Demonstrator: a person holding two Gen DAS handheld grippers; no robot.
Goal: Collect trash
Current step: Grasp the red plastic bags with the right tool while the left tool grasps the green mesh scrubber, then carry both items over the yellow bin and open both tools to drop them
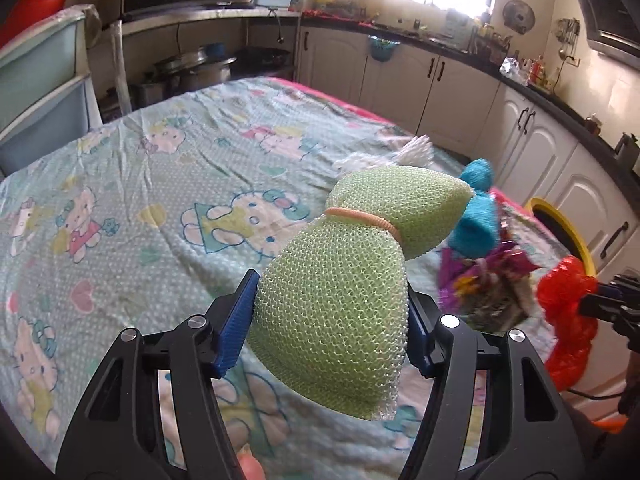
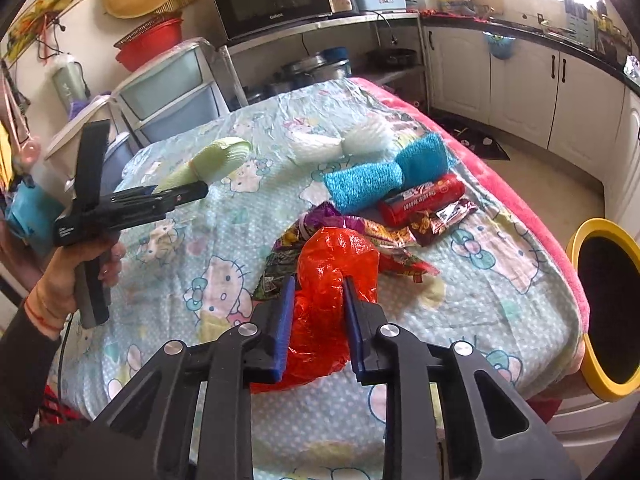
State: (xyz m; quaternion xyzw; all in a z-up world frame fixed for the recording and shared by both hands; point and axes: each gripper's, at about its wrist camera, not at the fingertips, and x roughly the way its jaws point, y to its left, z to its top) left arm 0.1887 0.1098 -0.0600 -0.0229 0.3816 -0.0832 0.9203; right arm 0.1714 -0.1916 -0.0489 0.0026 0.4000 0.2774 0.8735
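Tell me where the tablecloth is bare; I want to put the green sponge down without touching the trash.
Free: the broad stretch of tablecloth left of the green sponge, toward the drawer unit. Also the near right corner by the yellow-rimmed bin. Crowded: centre-right, where the wrappers, red tube, blue sponge and white sponge cluster around the red bag.
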